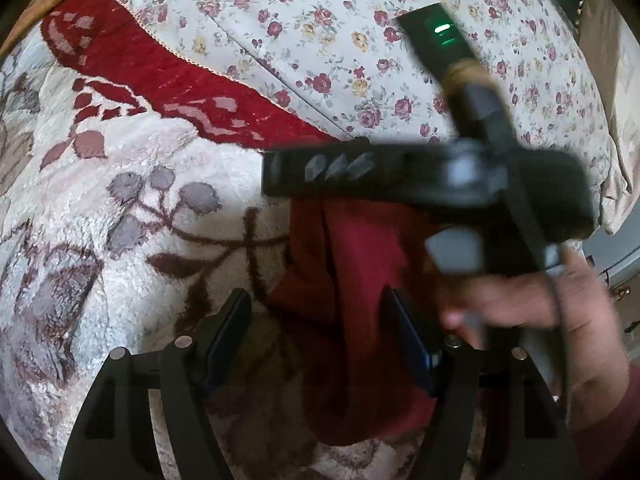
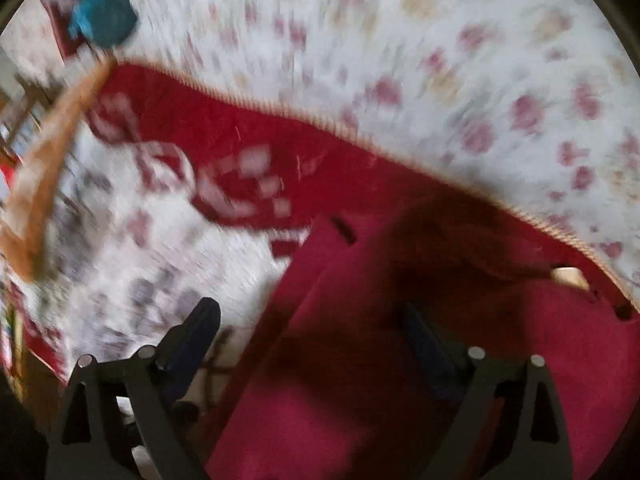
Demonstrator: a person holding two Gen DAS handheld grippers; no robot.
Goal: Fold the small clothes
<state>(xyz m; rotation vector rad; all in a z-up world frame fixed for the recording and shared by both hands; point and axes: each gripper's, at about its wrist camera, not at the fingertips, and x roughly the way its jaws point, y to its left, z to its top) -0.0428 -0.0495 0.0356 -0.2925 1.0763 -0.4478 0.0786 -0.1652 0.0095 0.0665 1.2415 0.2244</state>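
**poster1:** Between the jaws of the left gripper (image 1: 320, 332) there's a fold of the dark red garment (image 1: 352, 280). The jaws stand fairly wide; one pad sits at the cloth's edge, but I can't tell whether it's actually pinched. The cloth runs away from the jaws, long axis pointing up toward the right gripper (image 1: 440, 184), which crosses just above it, held by a hand (image 1: 532, 304).

**poster2:** On the right wrist view it's all smeared. Right gripper (image 2: 320, 320) jaws are spread wide, nothing gripped. One finger hangs over the blanket, the other over the garment (image 2: 400, 340), so the cloth lies under and to the right of the gap, stretching up to the right. There's a pale tag (image 2: 568, 276) at its far end, I think.

**poster1:** So the right one is nearer the free far end, I'd guess that's the one to grab next.

**poster2:** Yeah. Garment looks soft, matte, knit-ish, limp. It lies on a fluffy white blanket (image 1: 120, 240) with purple leaves and a red border (image 1: 160, 72); past that is a smooth rose-print bedsheet (image 1: 320, 20).
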